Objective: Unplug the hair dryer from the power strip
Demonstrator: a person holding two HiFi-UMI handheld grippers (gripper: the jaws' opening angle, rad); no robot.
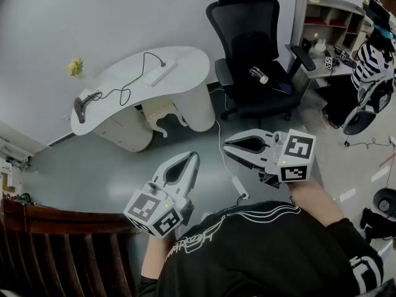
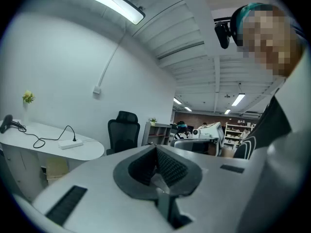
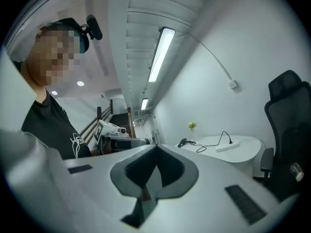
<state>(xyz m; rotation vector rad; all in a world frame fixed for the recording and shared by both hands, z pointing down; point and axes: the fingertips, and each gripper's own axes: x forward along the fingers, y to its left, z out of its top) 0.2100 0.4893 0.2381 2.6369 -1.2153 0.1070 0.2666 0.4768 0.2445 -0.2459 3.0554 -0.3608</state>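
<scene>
A black hair dryer (image 1: 81, 107) lies at the left end of a white curved table (image 1: 185, 73). Its black cord runs to a plug (image 1: 163, 63) in a white power strip (image 1: 162, 72) on the same table. The hair dryer (image 2: 7, 123) and the power strip (image 2: 71, 143) also show far off in the left gripper view, and the power strip (image 3: 233, 146) and hair dryer (image 3: 182, 142) in the right gripper view. My left gripper (image 1: 195, 158) and right gripper (image 1: 226, 145) are held close to the body, well short of the table, both shut and empty.
A black office chair (image 1: 250, 48) with a can (image 1: 258, 75) on its seat stands right of the table. Shelves (image 1: 328, 23) and clutter fill the far right. A white cable with an adapter (image 1: 240, 187) lies on the grey floor. A wooden railing (image 1: 55, 240) is at the lower left.
</scene>
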